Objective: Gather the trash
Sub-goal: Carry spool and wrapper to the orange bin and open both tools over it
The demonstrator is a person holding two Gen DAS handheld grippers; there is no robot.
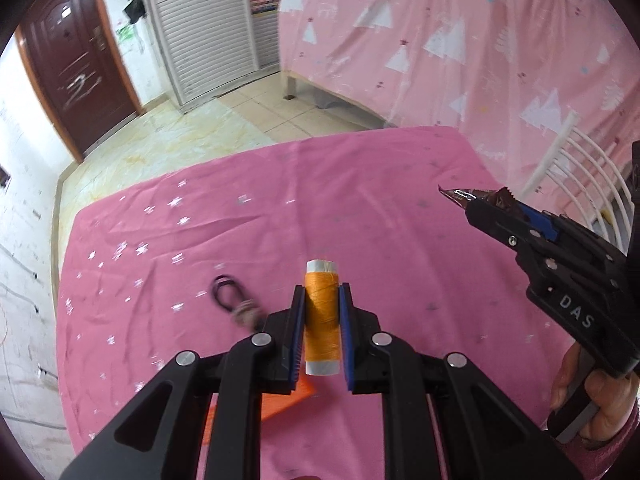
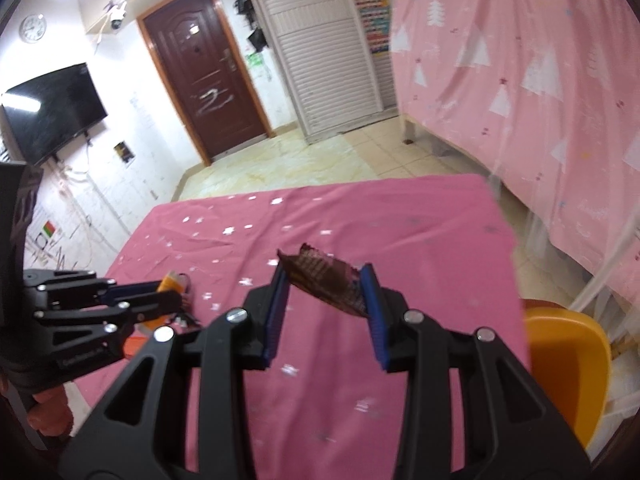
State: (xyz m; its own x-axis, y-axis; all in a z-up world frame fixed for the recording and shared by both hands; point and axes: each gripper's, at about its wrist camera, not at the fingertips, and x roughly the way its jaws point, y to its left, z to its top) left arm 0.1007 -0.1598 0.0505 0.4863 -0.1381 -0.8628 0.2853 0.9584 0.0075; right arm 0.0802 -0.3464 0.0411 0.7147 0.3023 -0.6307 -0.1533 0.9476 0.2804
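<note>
My left gripper (image 1: pixel 322 300) is shut on an orange thread spool (image 1: pixel 322 312) with white ends, held upright above the pink star-print tablecloth (image 1: pixel 360 220). In the right wrist view that left gripper (image 2: pixel 168 296) shows at the left with the spool (image 2: pixel 170 283) between its pads. My right gripper (image 2: pixel 326 294) is shut on a crumpled brown foil wrapper (image 2: pixel 324 276), lifted over the cloth. In the left wrist view the right gripper (image 1: pixel 476 204) comes in from the right, the wrapper (image 1: pixel 466 197) sticking out of its tips.
A black loop with a grey charm (image 1: pixel 232 296) lies on the cloth left of the spool. Something orange (image 1: pixel 280 400) lies under my left gripper. A yellow chair (image 2: pixel 564 360) stands at the table's right edge, a white chair back (image 1: pixel 576 168) beyond it. Pink curtains (image 2: pixel 520 80) hang behind.
</note>
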